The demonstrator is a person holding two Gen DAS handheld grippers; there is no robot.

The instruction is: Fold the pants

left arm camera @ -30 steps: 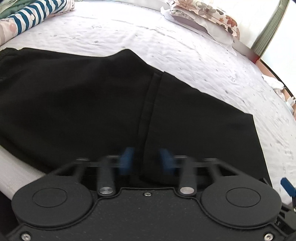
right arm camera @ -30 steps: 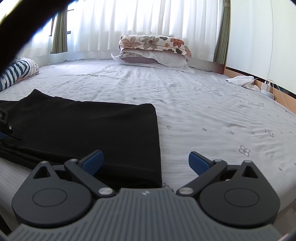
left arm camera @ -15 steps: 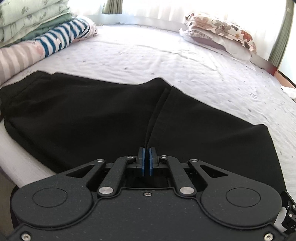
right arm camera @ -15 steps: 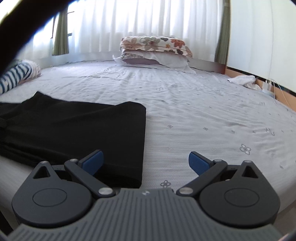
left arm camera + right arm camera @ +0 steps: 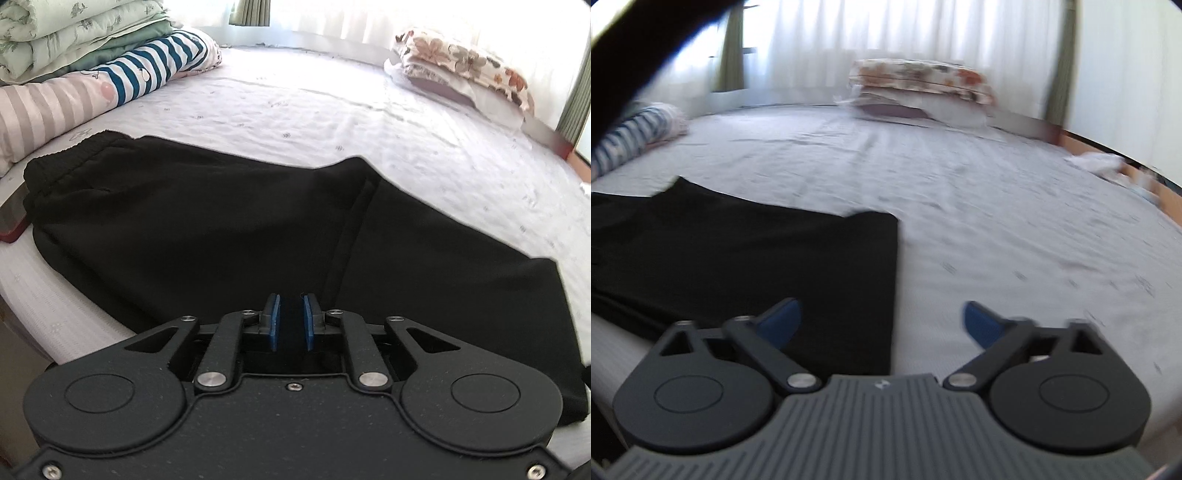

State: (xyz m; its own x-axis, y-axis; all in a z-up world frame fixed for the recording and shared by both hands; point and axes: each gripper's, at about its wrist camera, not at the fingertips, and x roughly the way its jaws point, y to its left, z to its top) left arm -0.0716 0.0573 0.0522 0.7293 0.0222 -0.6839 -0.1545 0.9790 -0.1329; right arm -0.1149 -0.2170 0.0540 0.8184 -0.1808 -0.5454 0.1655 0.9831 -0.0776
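Black pants lie flat along the near edge of the bed, with the elastic waistband at the left and the legs running right. My left gripper hovers low over the near edge of the pants at mid-length. Its jaws are opening and stand a narrow gap apart; black cloth shows in the gap, and I cannot tell whether the pads touch it. My right gripper straddles the leg hem of the pants. Its jaws are closing but still wide, one finger over cloth and one over bare sheet.
The white dotted sheet stretches far back. Folded quilts and a striped pillow are stacked at the far left. A floral pillow lies by the curtains. A white cloth lies at the right edge. The mattress edge drops off near me.
The left pads closed almost together, then parted slightly, while that view tilted up to show more of the bed. The right fingers came inward and that view is now motion-blurred.
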